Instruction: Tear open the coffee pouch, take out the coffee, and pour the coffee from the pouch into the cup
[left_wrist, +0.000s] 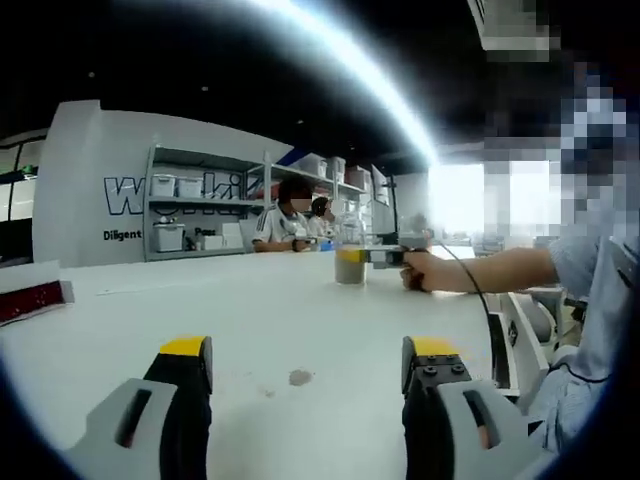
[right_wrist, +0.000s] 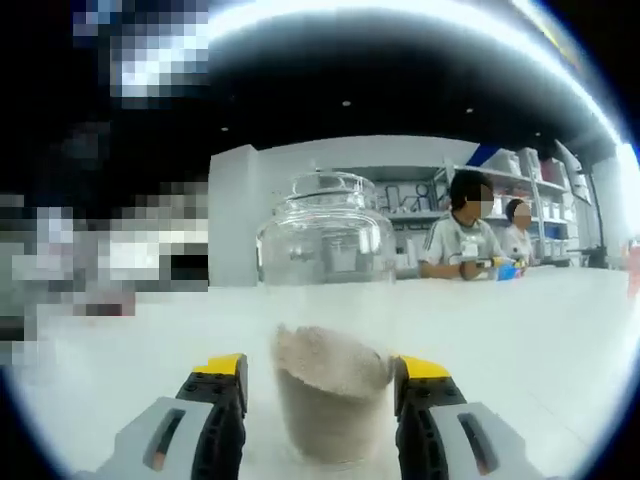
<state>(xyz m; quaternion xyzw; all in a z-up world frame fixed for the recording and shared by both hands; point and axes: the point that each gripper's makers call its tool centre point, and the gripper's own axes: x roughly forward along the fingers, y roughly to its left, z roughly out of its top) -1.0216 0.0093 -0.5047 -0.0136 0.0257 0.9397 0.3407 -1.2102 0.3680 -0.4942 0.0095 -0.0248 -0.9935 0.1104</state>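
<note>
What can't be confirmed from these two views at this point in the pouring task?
- Clear glass cup holding beige powder: right gripper view; the frame edge cuts off its base, so contact with the right tongs is unclear.
- Same cup: left gripper view; too small for detail.
- Small brown spot on the white table: left gripper view; too blurred to identify.
- Left tongs: open, nothing between them.

In the left gripper view, large dark outlined letters are showing on the pale grey curved back wall (left_wrist: 90, 180): a "W" is reading clearly at the start, the grey metal shelving unit (left_wrist: 205, 205) is covering the middle, and what looks like "ki" is peeking out past it. Beneath, in small dark print on the same wall, "Diligent" is reading at the left, and a second word beginning "P" is showing between the shelves, too blurred to make out.
</note>
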